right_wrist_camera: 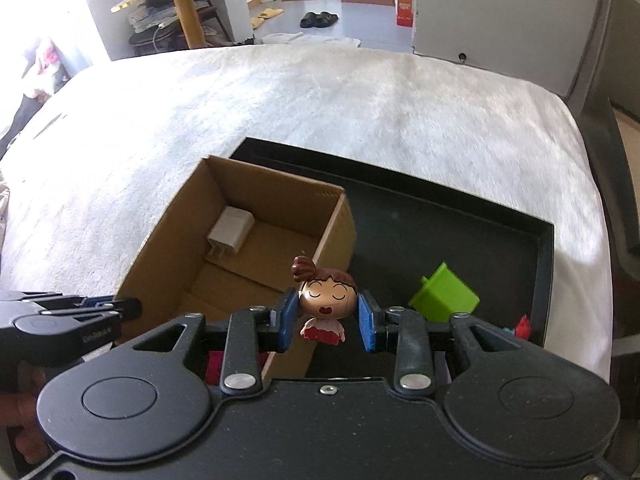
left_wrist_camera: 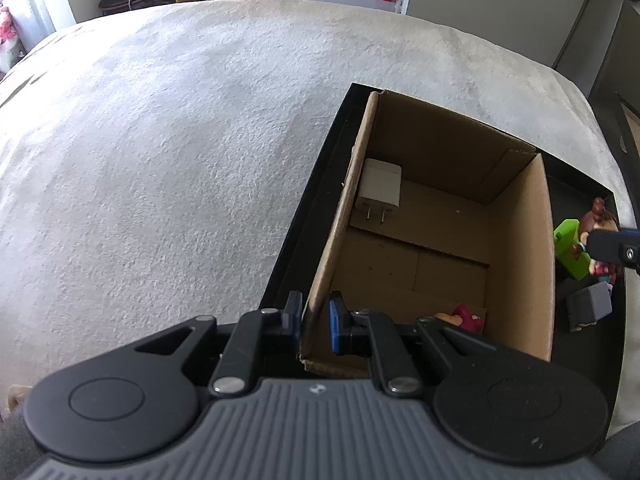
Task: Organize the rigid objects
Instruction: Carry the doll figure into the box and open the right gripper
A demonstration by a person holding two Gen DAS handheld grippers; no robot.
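A brown cardboard box (left_wrist_camera: 520,248) stands in a black tray (left_wrist_camera: 304,216) on a white blanket. My left gripper (left_wrist_camera: 316,316) is shut on the box's left wall near its front corner. A white charger (left_wrist_camera: 380,188) lies inside the box at the far left; it also shows in the right wrist view (right_wrist_camera: 230,230). A pink toy (left_wrist_camera: 466,318) lies at the box's near end. My right gripper (right_wrist_camera: 327,316) is shut on a doll figurine (right_wrist_camera: 326,300) by its head, above the box's right wall. The box (right_wrist_camera: 200,240) and left gripper (right_wrist_camera: 120,305) show in the right wrist view.
In the tray (right_wrist_camera: 460,216) to the right of the box are a green block (right_wrist_camera: 446,294), a grey block (left_wrist_camera: 590,308) and a small red toy (right_wrist_camera: 522,326). The white blanket (left_wrist_camera: 160,160) spreads to the left and beyond. A dark chair stands at the right edge.
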